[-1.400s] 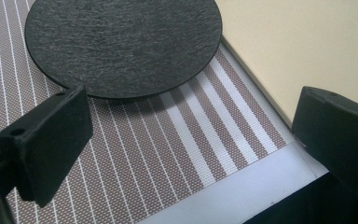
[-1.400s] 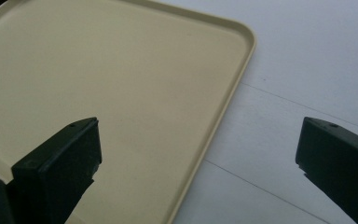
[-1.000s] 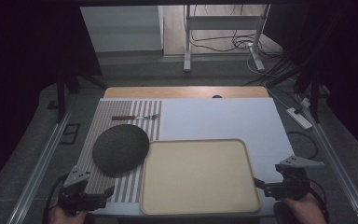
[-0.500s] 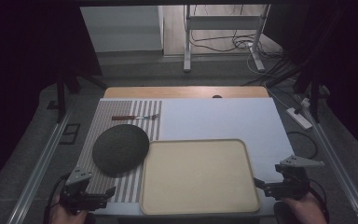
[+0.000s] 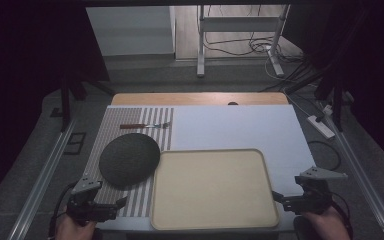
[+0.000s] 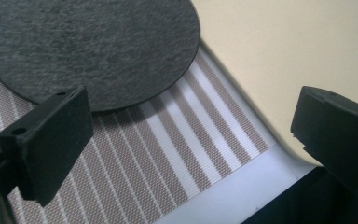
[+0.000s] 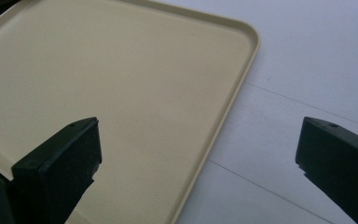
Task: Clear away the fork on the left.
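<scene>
At the desk's near edge: your two grippers, left gripper (image 5: 122, 202) and right gripper (image 5: 276, 196), both with jaws spread wide, holding nothing.
Tray: one beige tray (image 5: 211, 188), empty, between your grippers.
Plate: one dark round plate (image 5: 129, 159), touching the tray's far-left corner.
Fork: one fork (image 5: 145, 126), beyond the plate.
Surface: striped placemat (image 5: 136, 200) at left, white sheet (image 5: 240, 127) over a wooden desk (image 5: 200, 98).
Room: dim, cables (image 5: 240, 47) on the floor.
</scene>
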`<state>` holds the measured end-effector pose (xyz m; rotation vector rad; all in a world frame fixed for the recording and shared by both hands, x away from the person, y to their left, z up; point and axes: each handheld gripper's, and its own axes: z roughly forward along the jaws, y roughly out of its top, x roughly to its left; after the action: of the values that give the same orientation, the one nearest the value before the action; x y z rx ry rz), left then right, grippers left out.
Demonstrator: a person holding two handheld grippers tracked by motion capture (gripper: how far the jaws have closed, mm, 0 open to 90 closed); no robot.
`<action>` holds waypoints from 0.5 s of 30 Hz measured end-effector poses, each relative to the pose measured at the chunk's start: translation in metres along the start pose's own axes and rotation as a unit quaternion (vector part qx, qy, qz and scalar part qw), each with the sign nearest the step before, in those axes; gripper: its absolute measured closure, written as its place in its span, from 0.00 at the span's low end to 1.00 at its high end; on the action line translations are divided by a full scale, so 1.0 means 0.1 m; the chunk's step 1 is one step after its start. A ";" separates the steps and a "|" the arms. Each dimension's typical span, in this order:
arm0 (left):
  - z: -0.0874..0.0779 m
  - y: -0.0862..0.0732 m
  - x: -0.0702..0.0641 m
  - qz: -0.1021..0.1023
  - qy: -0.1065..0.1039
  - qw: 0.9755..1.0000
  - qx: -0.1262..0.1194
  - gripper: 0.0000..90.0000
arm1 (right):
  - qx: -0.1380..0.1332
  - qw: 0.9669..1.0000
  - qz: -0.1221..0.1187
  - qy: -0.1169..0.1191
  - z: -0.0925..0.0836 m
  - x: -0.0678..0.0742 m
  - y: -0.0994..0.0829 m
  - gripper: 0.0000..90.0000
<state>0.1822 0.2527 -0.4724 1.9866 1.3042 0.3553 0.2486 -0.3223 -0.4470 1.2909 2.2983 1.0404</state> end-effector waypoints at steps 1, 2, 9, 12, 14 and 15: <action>0.00 0.01 0.01 0.000 -0.006 1.000 -0.005 0.00 | 0.000 1.000 0.000 0.000 0.00 0.00 0.00 0.01; 0.01 0.01 0.01 0.002 -0.007 1.000 -0.005 0.00 | 0.000 1.000 0.000 0.000 0.00 0.00 0.00 0.01; 0.07 0.06 0.04 0.008 -0.004 1.000 -0.006 0.00 | 0.001 1.000 -0.001 0.000 0.00 0.00 0.00 0.01; 0.12 0.12 0.09 0.009 0.002 1.000 -0.009 0.00 | 0.001 1.000 -0.001 0.000 0.00 0.00 0.00 0.01; 0.15 0.15 0.11 0.007 0.000 1.000 -0.006 0.00 | 0.001 1.000 0.000 0.001 0.00 0.00 0.00 0.01; 0.16 0.16 0.12 0.007 0.000 1.000 -0.006 0.00 | 0.001 1.000 0.000 0.001 0.00 0.00 0.00 0.01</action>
<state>0.2077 0.2531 -0.4747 1.9858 1.2864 0.3699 0.2488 -0.3222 -0.4471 1.2913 2.3008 1.0396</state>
